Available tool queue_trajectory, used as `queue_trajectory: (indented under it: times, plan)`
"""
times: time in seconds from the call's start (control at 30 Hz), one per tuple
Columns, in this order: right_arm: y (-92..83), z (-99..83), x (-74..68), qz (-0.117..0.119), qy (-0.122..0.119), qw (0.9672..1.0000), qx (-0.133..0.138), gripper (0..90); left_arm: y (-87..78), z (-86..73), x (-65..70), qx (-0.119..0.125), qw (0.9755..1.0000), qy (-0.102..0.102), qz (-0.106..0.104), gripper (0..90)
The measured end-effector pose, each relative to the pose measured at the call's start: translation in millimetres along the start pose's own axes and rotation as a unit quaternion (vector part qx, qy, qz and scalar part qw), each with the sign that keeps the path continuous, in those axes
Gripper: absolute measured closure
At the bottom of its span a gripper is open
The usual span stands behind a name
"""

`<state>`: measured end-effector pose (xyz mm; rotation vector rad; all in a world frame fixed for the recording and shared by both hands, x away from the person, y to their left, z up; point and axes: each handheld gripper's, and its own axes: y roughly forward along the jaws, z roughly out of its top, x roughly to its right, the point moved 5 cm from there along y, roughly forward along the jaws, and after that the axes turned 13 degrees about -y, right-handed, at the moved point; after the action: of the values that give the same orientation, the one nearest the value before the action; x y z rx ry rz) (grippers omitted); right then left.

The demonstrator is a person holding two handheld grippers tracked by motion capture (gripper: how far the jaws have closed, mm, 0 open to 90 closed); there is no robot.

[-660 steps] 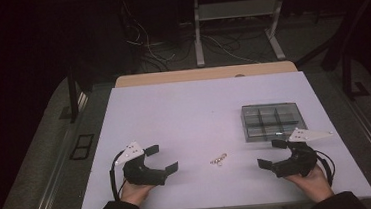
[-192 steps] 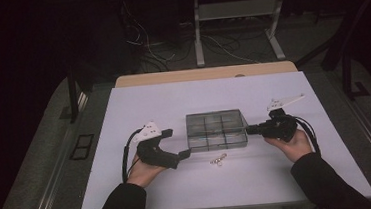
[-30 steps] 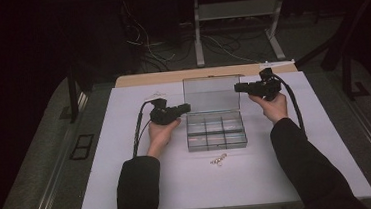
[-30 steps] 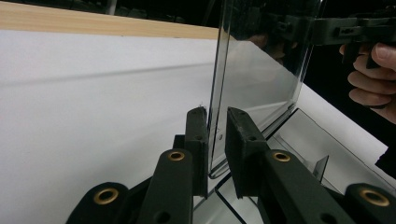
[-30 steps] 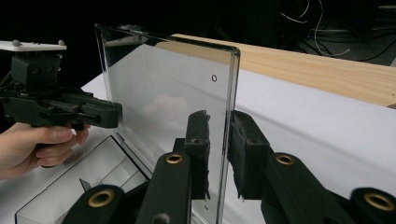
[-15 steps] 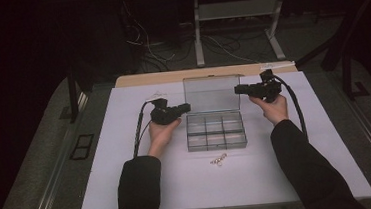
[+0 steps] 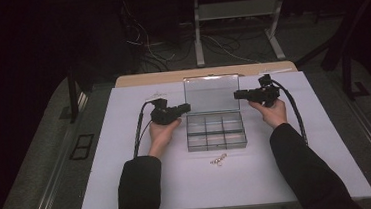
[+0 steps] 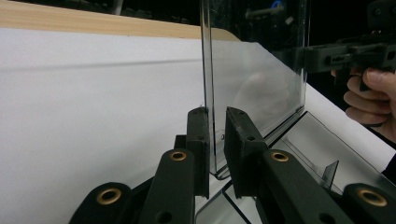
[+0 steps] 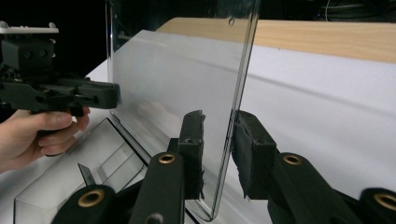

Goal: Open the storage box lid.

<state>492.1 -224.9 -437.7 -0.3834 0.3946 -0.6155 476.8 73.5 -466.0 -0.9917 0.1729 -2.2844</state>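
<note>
Since the earlier frames, the lid has swung from flat to upright, and both my hands have gone from the box's sides up to that lid.

The left tongs [image 8: 217, 116] are clamped on the left edge of the clear plastic lid [image 7: 211, 95], low down near the hinge. The pane sits squeezed between the pads. The right tongs [image 9: 219, 121] straddle the lid's right edge, but I see daylight between the pane and the pads, so I read them as slack and not gripping.

The clear plastic compartment box [image 7: 216, 132] sits mid-surface, a little nearer the far edge. Its lid stands roughly vertical on the far side, and the trays look empty.

My worries from here:
- One-sided hold. With only the left tongs biting, any push would twist the thin pane and load the hinge at one corner. That could crack it.
- A drop. If the left tongs let go while the right are loose, the lid may slam shut or flop back towards the wooden strip [image 7: 146, 79] along the far edge.
- Dragging. The box is light, so a pull on the lid could lift or skate the whole base across the white surface [image 7: 129, 179].
- The small cluster of metal rings [image 7: 218, 159] lies just beyond the box's near side, towards the near edge. A sliding box or one of my sleeves could sweep it off.
</note>
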Motion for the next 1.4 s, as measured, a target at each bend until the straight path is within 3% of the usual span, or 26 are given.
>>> queue_trajectory:
  times: [0.7,0.83,1.4]
  plan:
    - [10.8,-18.1,0.4,0.012,0.018,0.9997,-0.013,72.3,2.3,-1.2,-2.9,-0.001,1.0000,-0.009,0.000,76.3]
    - [11.6,-19.3,0.1,0.010,0.018,0.9997,-0.016,70.9,3.6,-1.9,-4.4,-0.001,0.9998,-0.020,-0.003,75.0]
    - [17.1,-26.2,2.1,0.003,0.030,0.9990,-0.031,62.7,7.7,-4.2,-5.8,-0.009,0.9989,-0.042,0.016,67.3]
